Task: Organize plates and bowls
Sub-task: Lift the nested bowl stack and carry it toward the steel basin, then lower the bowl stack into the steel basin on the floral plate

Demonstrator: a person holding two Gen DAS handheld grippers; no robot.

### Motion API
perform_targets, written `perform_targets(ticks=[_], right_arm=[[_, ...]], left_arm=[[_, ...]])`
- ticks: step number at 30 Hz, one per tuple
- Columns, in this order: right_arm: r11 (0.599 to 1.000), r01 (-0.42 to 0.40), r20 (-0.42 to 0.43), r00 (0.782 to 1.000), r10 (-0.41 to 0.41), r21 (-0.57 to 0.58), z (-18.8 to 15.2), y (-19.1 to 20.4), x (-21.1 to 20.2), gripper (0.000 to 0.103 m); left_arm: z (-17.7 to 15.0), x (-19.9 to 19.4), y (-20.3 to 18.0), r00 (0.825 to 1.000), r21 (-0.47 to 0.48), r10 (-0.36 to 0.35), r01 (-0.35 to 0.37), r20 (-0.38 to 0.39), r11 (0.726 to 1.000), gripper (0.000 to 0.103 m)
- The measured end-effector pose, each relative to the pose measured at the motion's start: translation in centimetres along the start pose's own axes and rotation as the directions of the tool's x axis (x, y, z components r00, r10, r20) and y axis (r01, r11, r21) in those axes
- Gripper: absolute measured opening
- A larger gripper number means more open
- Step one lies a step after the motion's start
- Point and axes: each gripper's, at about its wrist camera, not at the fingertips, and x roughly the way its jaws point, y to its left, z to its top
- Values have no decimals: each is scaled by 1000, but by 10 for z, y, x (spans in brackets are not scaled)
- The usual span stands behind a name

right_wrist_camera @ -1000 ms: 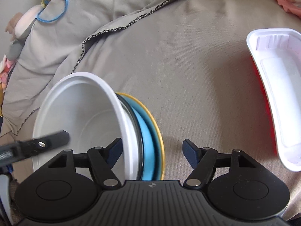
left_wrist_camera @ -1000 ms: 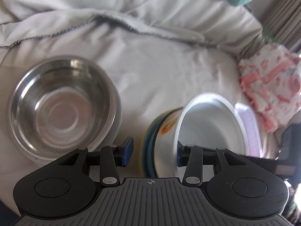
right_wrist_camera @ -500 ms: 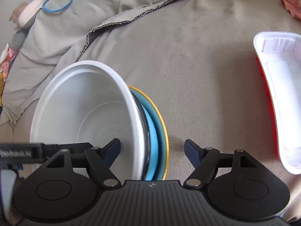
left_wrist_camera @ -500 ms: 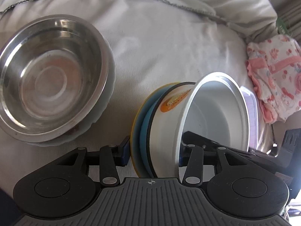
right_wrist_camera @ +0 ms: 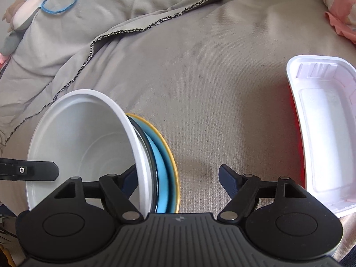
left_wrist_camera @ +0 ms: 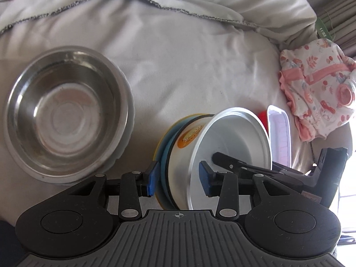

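"Where was the stack when you looked over?"

"Tipped on edge on the bed. The white bowl (left_wrist_camera: 233,146) sat nested in a blue plate (right_wrist_camera: 161,166) and a yellow plate (right_wrist_camera: 171,155), all leaning together. The left gripper (left_wrist_camera: 178,179) had the whole bundle between its fingers, one blue pad behind the plates and the other inside the bowl. Its jaws were closing, though I couldn't say the pads had bitten yet."

"And the other one?"

"The right gripper (right_wrist_camera: 178,179) came at the same stack from the opposite side. One finger was inside the bowl, the plates stood just inside its spread, and the far finger hung clear over bare bedding. Its jaws were spread and pinched nothing."

"Anything else sorted?"

"To the left of the left gripper a steel bowl (left_wrist_camera: 64,111) rested inside a pale scalloped dish, so that pair looked done. Right of the right gripper lay a white tray (right_wrist_camera: 322,133) on something red, close to its outer finger. Beyond that, a pink patterned cloth (left_wrist_camera: 318,86) lay near the bed's edge."

"So how far along?"

"I'd judge about midway. The pieces were gathered into nests, but the tilted stack had yet to be set flat, and nothing had been grouped with the tray."
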Motion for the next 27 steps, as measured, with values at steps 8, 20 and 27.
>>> perform_targets(ticks=[8, 20, 27], right_arm=[[1000, -3, 13, 1000, 3, 3, -3, 0, 0, 78], [968, 130, 81, 990, -115, -217, -4, 32, -6, 80], [934, 196, 117, 979, -168, -299, -4, 44, -6, 84]], left_arm=[[-4, 2, -5, 1000, 16, 2, -2, -15, 1000, 43], [-12, 34, 17, 1000, -35, -1, 2, 14, 999, 43], [-16, 49, 13, 1000, -9, -13, 13, 4, 1000, 45]])
